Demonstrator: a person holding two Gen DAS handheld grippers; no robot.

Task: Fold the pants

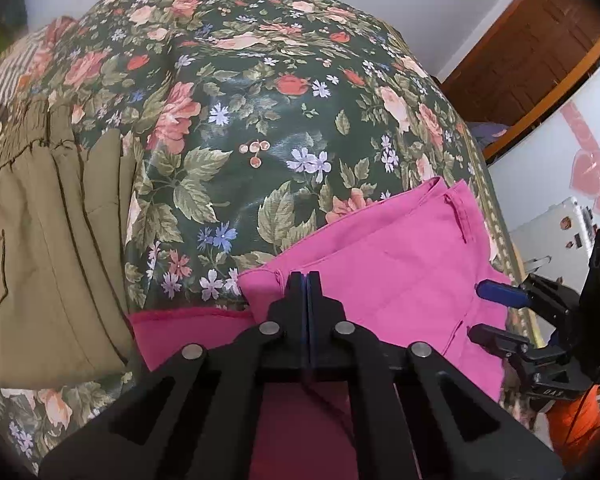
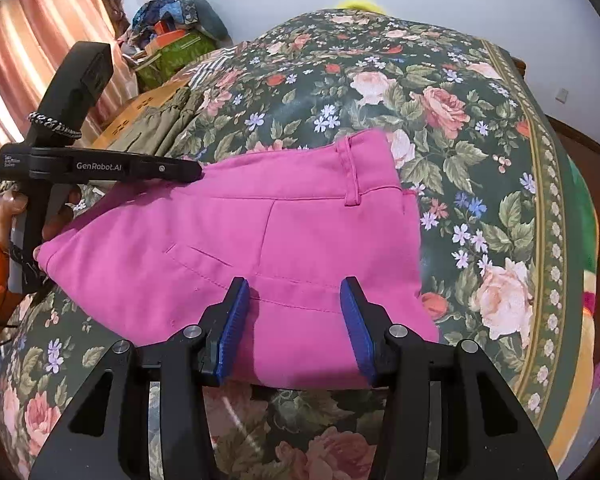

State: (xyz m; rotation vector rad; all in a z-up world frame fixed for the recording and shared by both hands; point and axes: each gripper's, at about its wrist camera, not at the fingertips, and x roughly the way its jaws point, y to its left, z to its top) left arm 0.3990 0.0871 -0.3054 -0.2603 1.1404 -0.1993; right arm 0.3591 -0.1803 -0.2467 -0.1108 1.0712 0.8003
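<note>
The floral tablecloth (image 2: 480,128) covers the whole surface, and the pink pants (image 2: 300,232) lie folded on it toward the near edge — waistband and belt loop pointing to the far side, the stacked layers running left to right across the right wrist view. Olive-green pants (image 1: 40,220) sit apart, at the left edge of the surface.

The left gripper (image 1: 308,280) has its jaws pressed together at the pink cloth's left end; a thin edge of fabric seems pinched between them, though the pads hide the contact itself. The right gripper (image 2: 296,308) stands with jaws spread wide, just over the near hem and holding nothing.

The coming move likely turns on this: the bundle's long axis lies crosswise to the right gripper's fingers, so its open jaws straddle the near edge at mid-length, while the left gripper holds the far-left end. The right one is better placed to smooth or take the near edge.

How many layers the fold has, and where the legs end, cannot be made out — the lower part is cut off behind the gripper bodies.
</note>
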